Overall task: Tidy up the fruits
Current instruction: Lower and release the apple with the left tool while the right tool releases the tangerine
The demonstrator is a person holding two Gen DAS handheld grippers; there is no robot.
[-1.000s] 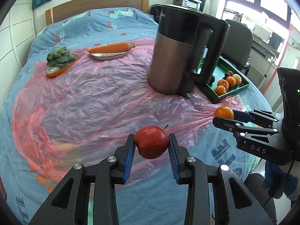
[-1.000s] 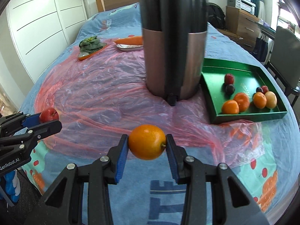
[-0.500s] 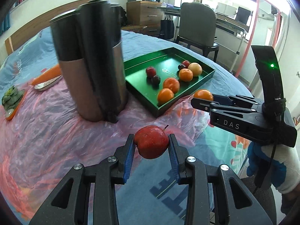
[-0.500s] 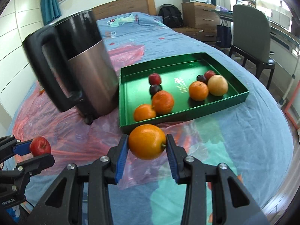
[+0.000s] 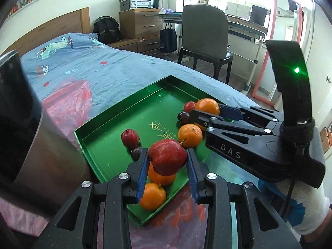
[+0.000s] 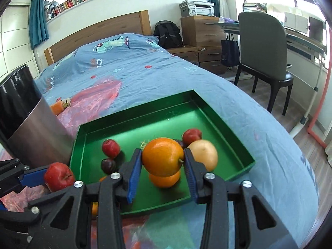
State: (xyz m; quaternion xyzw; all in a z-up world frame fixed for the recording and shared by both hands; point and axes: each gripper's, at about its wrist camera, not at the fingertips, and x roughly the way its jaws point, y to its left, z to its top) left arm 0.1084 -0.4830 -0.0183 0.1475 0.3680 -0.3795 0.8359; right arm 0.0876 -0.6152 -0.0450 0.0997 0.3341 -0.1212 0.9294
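Left wrist | left claw grips apple | right claw grips orange | both over tray near edge | unreleased

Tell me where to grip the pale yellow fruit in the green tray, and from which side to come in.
Grip the pale yellow fruit across its round middle, coming down from above. A small red fruit sits close behind it and the held orange hides its left, so a side approach looks crowded. Fingers probably fit best front and back, toward the green tray's right wall.
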